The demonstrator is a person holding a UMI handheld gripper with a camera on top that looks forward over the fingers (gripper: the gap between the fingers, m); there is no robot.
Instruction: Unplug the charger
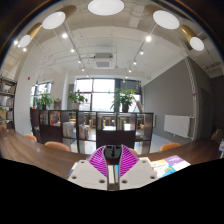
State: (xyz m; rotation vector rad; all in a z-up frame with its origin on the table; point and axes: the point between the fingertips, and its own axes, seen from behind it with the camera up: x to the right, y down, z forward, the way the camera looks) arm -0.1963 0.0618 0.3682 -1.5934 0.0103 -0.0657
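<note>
Item: gripper (112,160), 2 fingers, magenta pads (100,160) drawn together with only a thin slit between them; nothing is held

Landmark: low shelf unit (95,125) running across the middle of the room, straight beyond the fingers

Relative to the shelf unit:
- wooden table (25,148) lies nearer, between the shelf unit and the fingers, its surface spreading to both sides
- potted plants (125,98) stand on top of it, with large windows (100,95) behind
- radiator (178,124) on the wall well off to its right
- bookcase (7,100) well off to its left
- round ceiling lamps (105,7) high above

Task thing: charger not in view; no plug, cable or socket shows anywhere around the shelf unit or on the table

Step in hand, judged: search and approach, task not yet begun

Handling note: the gripper looks level into the room, so it likely needs tilting down toward the table or wall to find the charger; part the fingers before closing in, grasp the plug body rather than the cable, and pull straight out along the socket's axis
</note>
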